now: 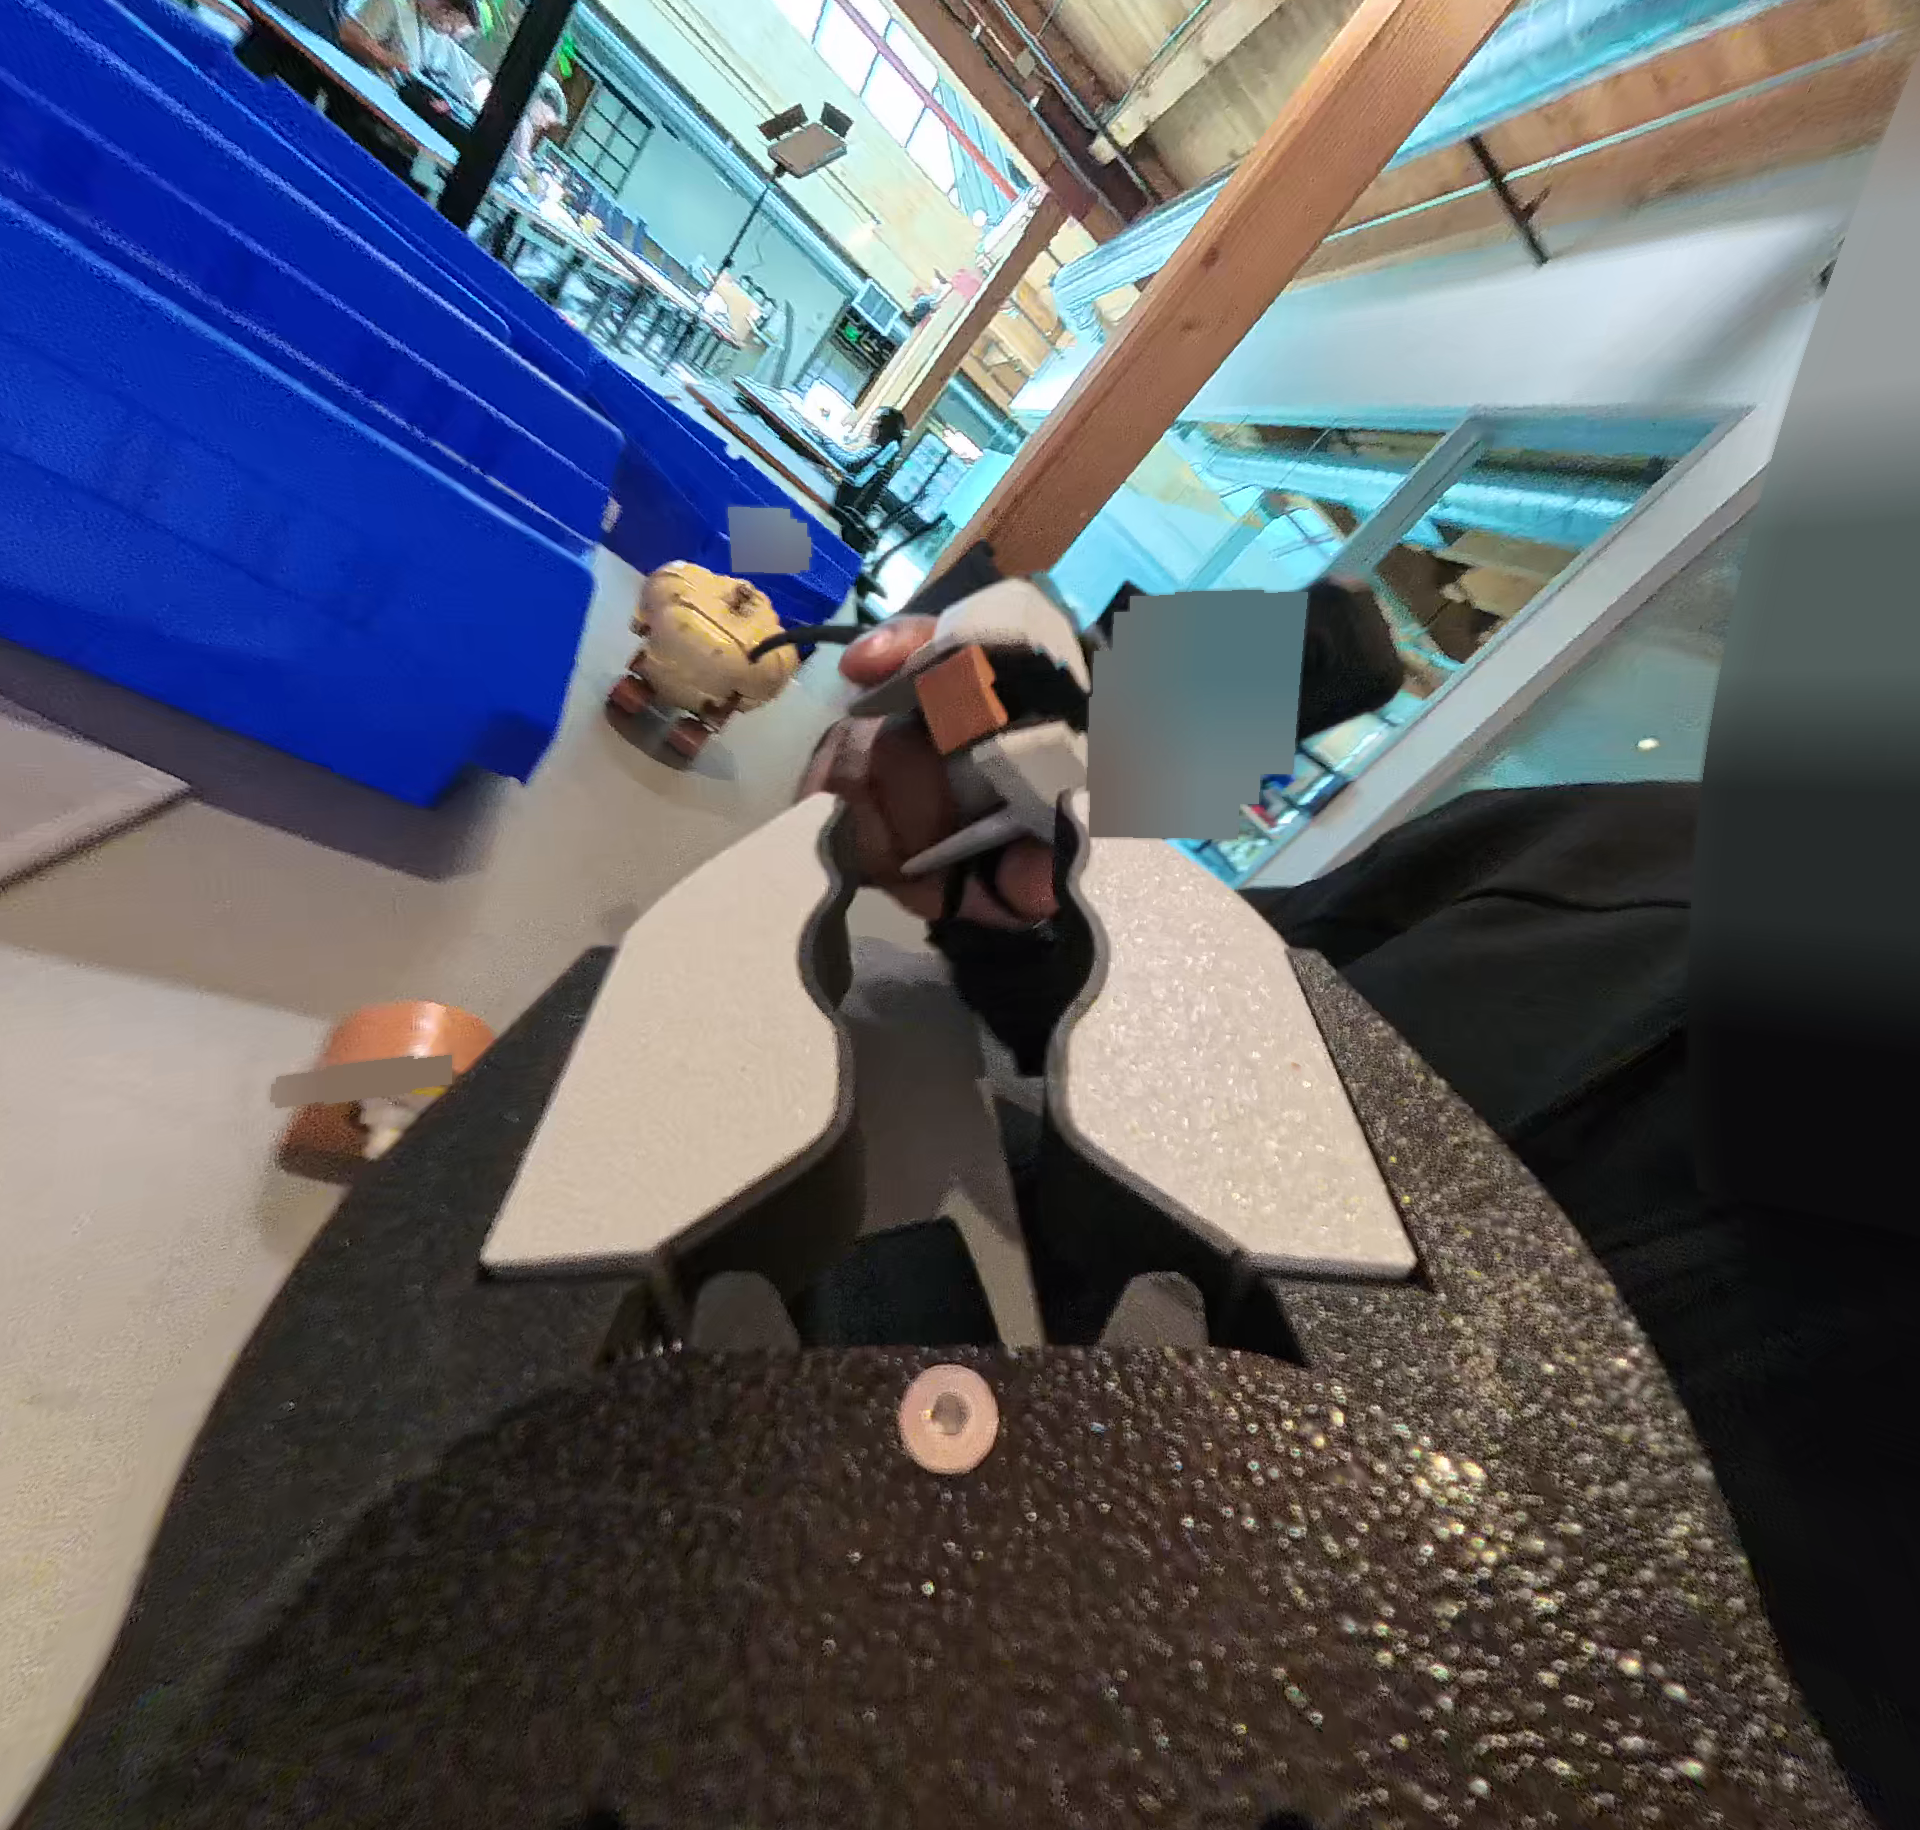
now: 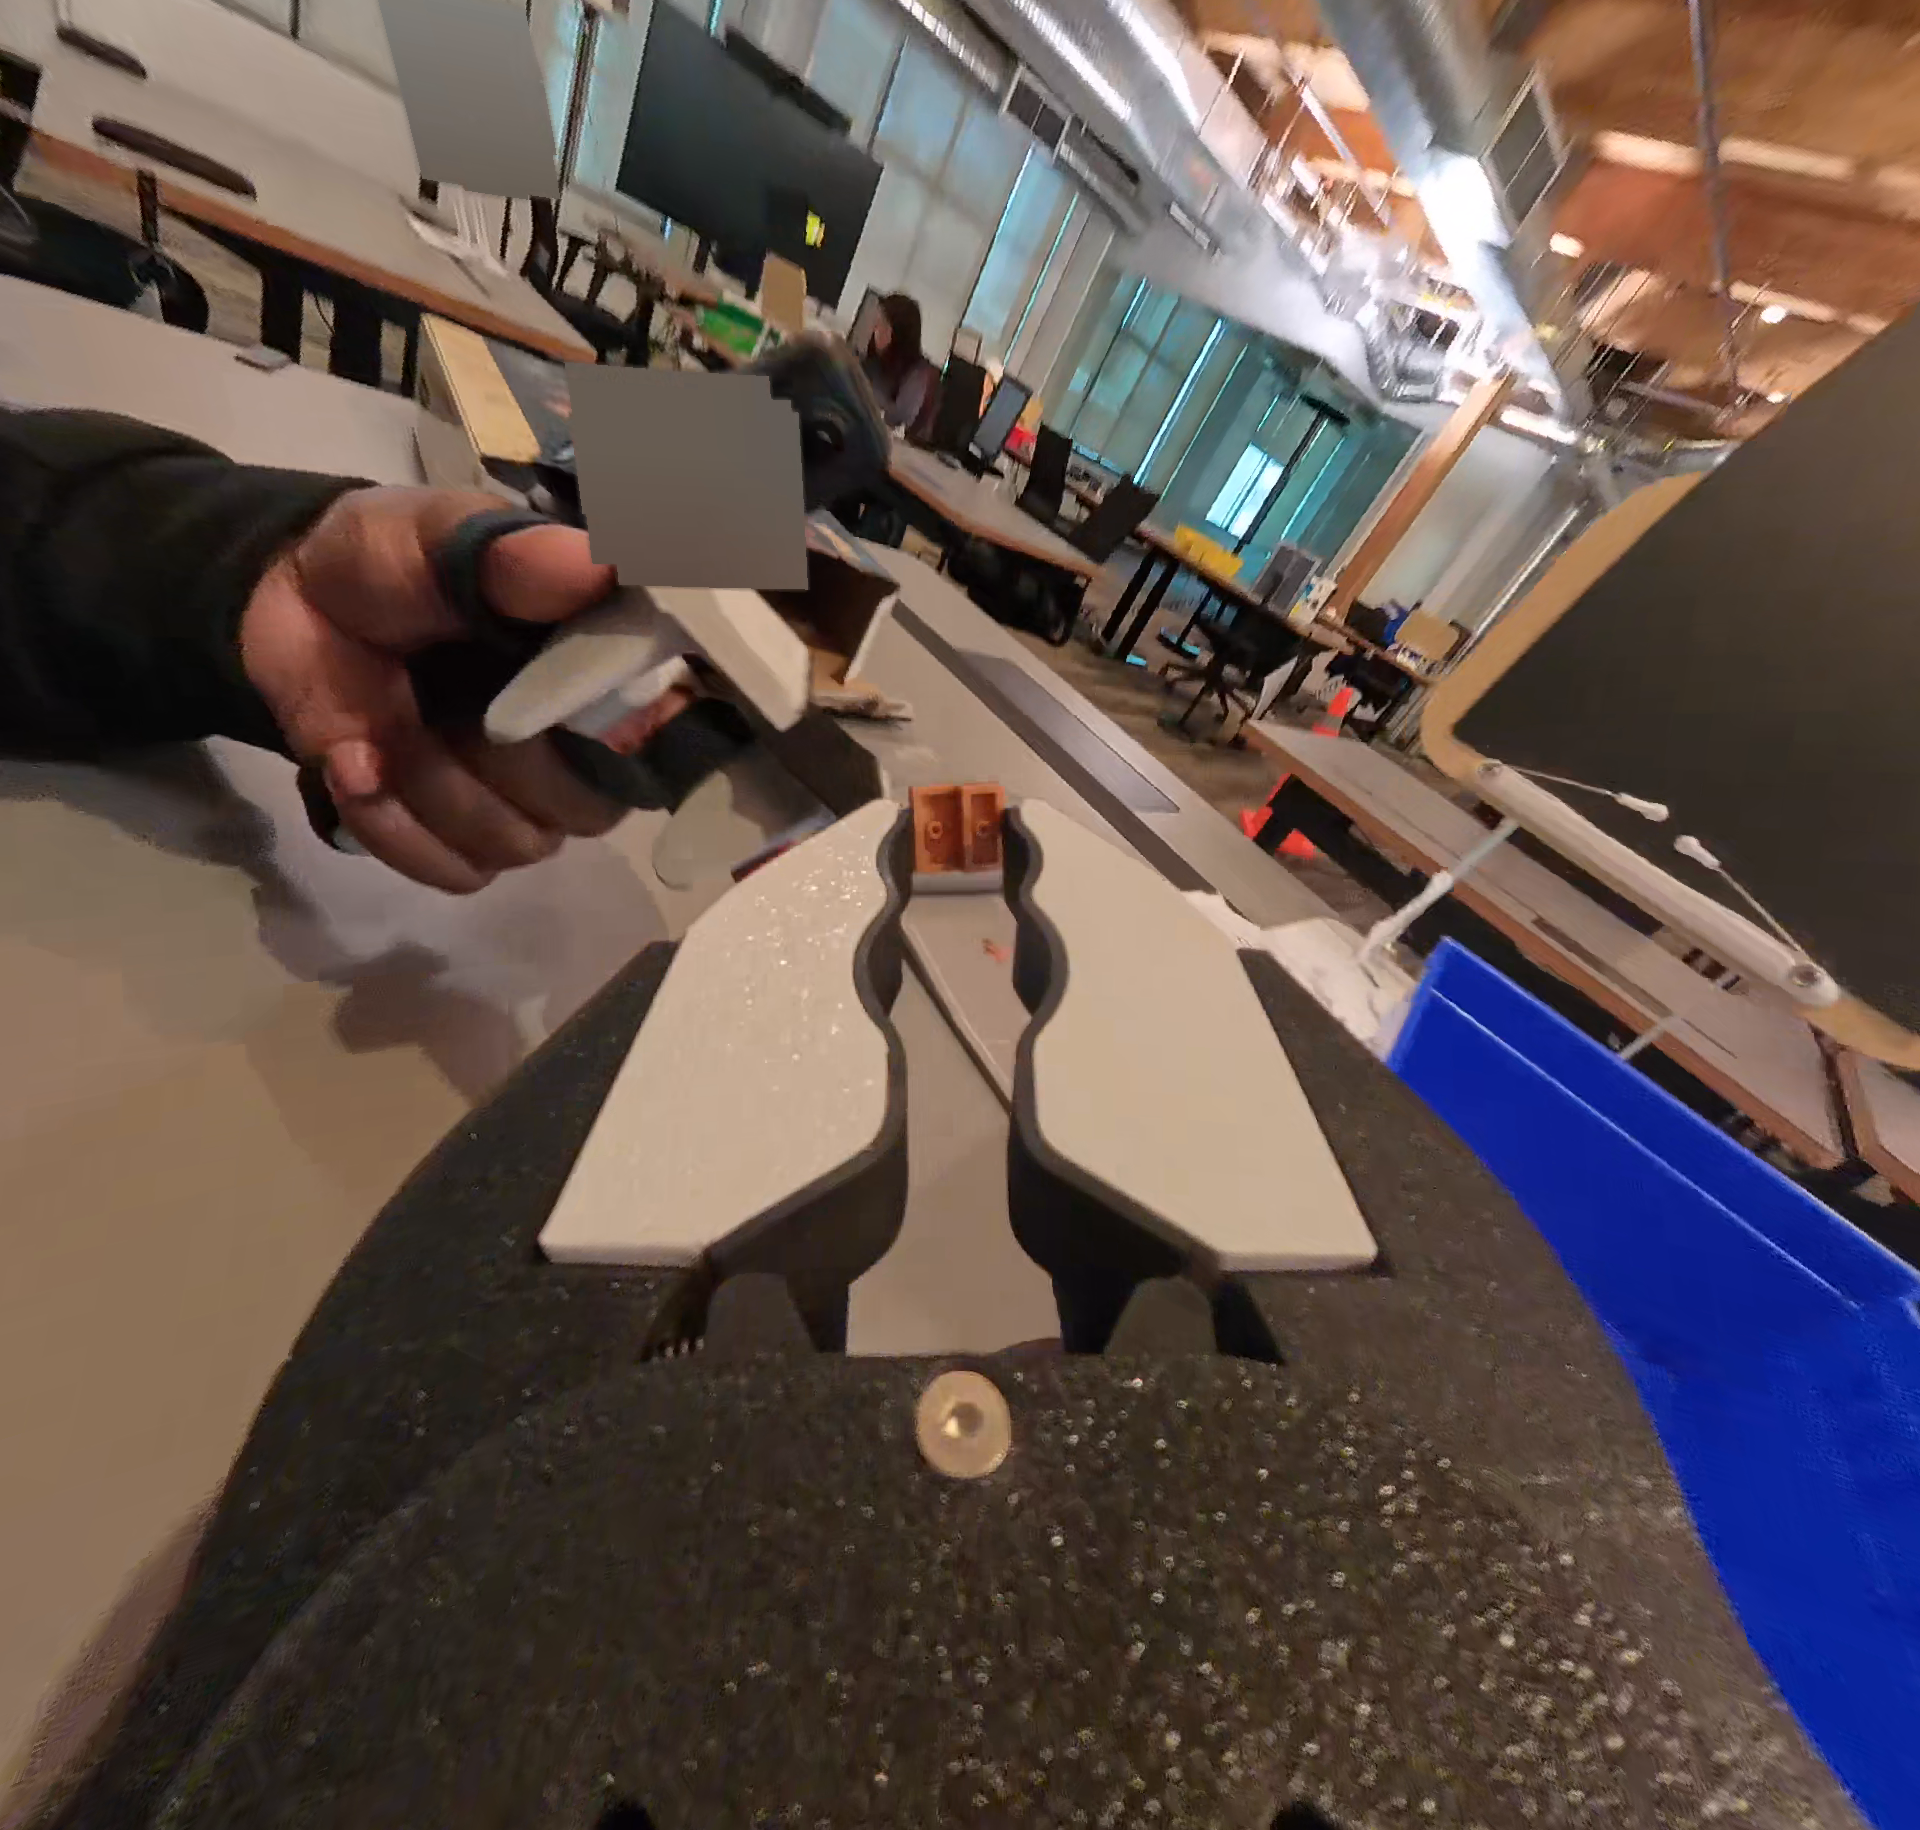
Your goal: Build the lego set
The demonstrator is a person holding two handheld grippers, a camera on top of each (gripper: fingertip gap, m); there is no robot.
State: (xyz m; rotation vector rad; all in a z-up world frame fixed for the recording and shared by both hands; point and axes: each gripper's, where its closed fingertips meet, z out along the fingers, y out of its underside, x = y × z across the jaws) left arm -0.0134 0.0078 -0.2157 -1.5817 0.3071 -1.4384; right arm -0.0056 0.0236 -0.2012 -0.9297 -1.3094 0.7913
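Observation:
My right gripper [image 2: 956, 830] is shut on a small brown brick [image 2: 954, 835], pinched at the fingertips with its hollow underside facing the camera. The same brick [image 1: 961, 705] shows in the left wrist view, between the right gripper's fingers and held up by a hand [image 1: 894, 824]. My left gripper [image 1: 951, 824] is open with nothing between its fingers; it points at the right gripper and the brick, a little short of them. In the right wrist view a hand [image 2: 395, 658] holds the left gripper [image 2: 675, 679] at the left, above the grey table [image 2: 208, 1053].
Blue bins [image 1: 260, 430] stand along the left of the table. A cream toy figure with brown feet [image 1: 712, 653] stands beside them. A brown round piece [image 1: 395, 1063] lies near the left gripper. Another blue bin [image 2: 1714, 1261] is at the right. People sit at desks behind. Both grippers' tips are close together, under 4 cm apart.

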